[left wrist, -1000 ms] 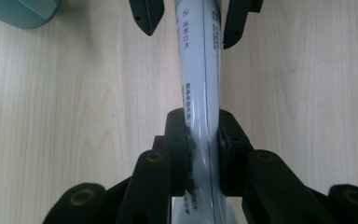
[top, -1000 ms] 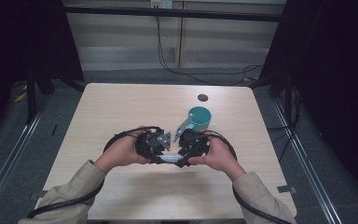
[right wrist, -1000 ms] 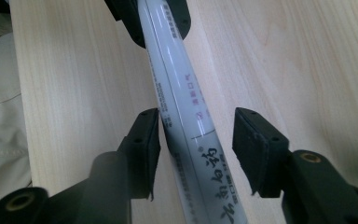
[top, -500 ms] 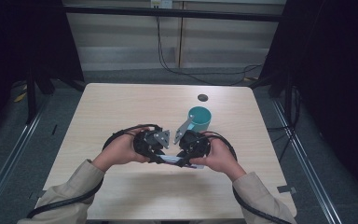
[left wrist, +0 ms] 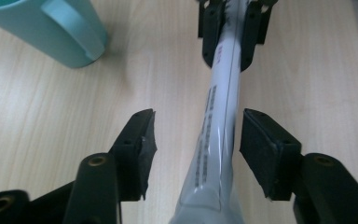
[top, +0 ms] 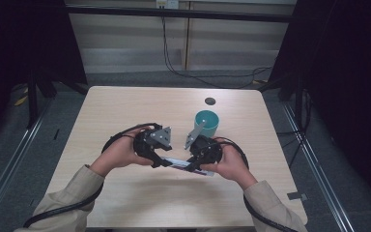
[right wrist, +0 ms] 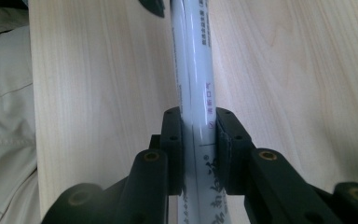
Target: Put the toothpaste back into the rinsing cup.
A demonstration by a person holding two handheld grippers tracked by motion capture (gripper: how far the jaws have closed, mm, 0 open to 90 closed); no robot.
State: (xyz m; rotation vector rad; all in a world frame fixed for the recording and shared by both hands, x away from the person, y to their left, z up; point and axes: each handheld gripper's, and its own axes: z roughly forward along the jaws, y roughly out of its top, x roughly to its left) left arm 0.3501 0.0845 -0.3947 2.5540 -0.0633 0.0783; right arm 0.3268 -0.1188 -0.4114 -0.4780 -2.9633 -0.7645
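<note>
A long white plastic-wrapped packet (top: 189, 166) with printed text lies level just above the table, between my two grippers. My right gripper (top: 194, 166) is shut on it; in the right gripper view the pads (right wrist: 175, 140) press both sides of the packet (right wrist: 191, 60), and these jaws have just been closing. My left gripper (top: 165, 163) is open and its jaws have just been opening. In the left gripper view the packet (left wrist: 221, 107) runs between the parted pads (left wrist: 144, 140) without being pressed. The right gripper (left wrist: 230, 32) clamps it farther along.
A teal mug (top: 206, 122) stands just behind the right gripper, its handle (left wrist: 72, 28) near the left gripper. A small dark disc (top: 210, 101) lies farther back. The pale wooden table (top: 125, 106) has free room at the left and front. Sleeved forearms enter from below.
The two grippers now stand a little farther apart, the left one having drawn slightly to the left. The packet stays in the right gripper's hold.
</note>
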